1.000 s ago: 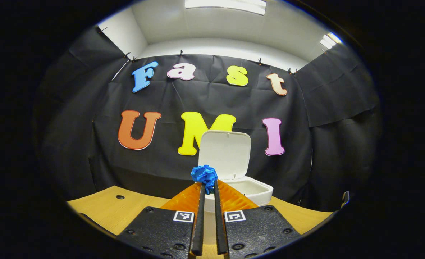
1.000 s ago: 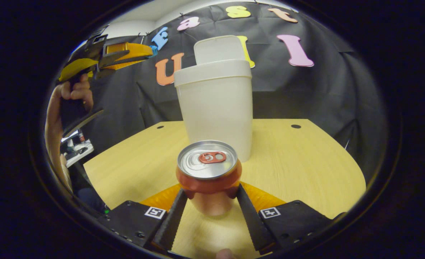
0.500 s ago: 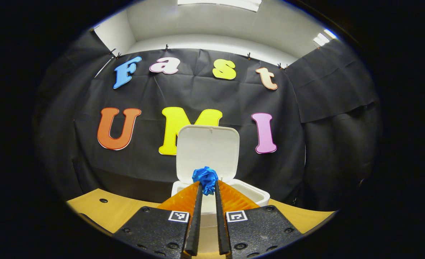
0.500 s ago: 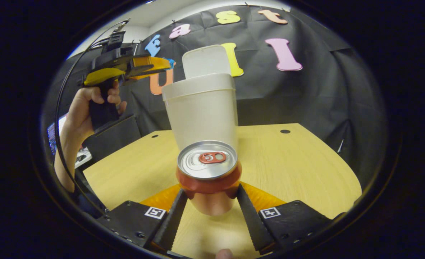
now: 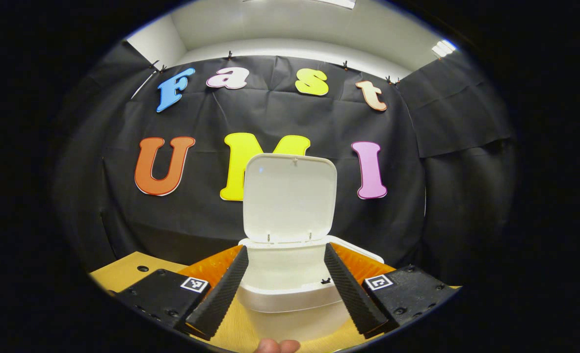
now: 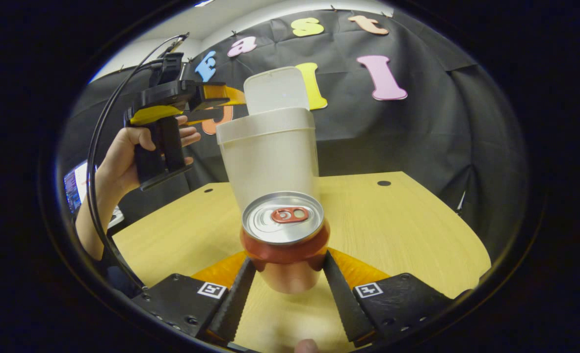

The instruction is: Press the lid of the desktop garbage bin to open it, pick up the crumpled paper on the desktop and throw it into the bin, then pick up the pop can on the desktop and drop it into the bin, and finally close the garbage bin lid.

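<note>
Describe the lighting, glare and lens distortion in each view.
Left gripper view: ceiling lights glow at the top, the open lid of the bin is evenly lit and sharp, and the fisheye bows the wall cloth. Right gripper view: the pop can top catches a soft sheen, the bin leans from distortion, and the table edge curves.

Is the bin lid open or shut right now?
Open. The lid stands upright behind the bin mouth in the left gripper view; the right gripper view shows it raised above the rim.
</note>
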### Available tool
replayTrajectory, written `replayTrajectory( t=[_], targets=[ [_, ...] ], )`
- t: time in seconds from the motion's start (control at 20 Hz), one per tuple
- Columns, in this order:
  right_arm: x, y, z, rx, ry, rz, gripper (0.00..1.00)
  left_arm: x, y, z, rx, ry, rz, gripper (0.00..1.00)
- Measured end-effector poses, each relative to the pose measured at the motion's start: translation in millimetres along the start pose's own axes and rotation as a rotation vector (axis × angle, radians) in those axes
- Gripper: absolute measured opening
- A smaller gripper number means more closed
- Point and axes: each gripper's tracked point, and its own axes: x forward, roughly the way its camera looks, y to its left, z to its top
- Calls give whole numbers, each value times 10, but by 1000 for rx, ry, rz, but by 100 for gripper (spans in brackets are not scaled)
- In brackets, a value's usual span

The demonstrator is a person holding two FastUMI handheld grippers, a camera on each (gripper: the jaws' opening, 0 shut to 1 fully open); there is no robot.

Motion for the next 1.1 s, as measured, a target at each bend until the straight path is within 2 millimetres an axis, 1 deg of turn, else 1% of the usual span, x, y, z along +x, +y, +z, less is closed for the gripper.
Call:
replayTrajectory(
  t=[0.15,0.25,0.35,0.45,0.55,0.65,0.85,0.95,1.1],
  targets=[
    [-12,8,-7,0,-3,2,80,-62,-4,64,5,-18,2,99],
    [-49,-2,9,0,-10,-4,80,-147,-11,61,-7,-21,0,99],
    [-100,-16,61,-1,-31,-11,80,-230,8,60,-10,-20,2,99],
    [-144,-20,116,-3,-47,-16,80,-338,68,41,-1,-12,23,99],
    [-191,-13,182,-16,-65,-19,80,-435,73,28,-10,-13,24,99],
    [-239,-6,283,-23,-89,-24,80,-541,57,16,-19,-10,18,99],
    [-312,39,466,-45,-131,-30,80,-769,120,-37,-19,-4,24,99],
    [-343,73,573,-55,-152,-28,80,-892,149,-108,-19,9,23,99],
    [-389,149,778,-79,-192,-18,80,-1118,255,-228,-17,26,38,99]
  ],
)
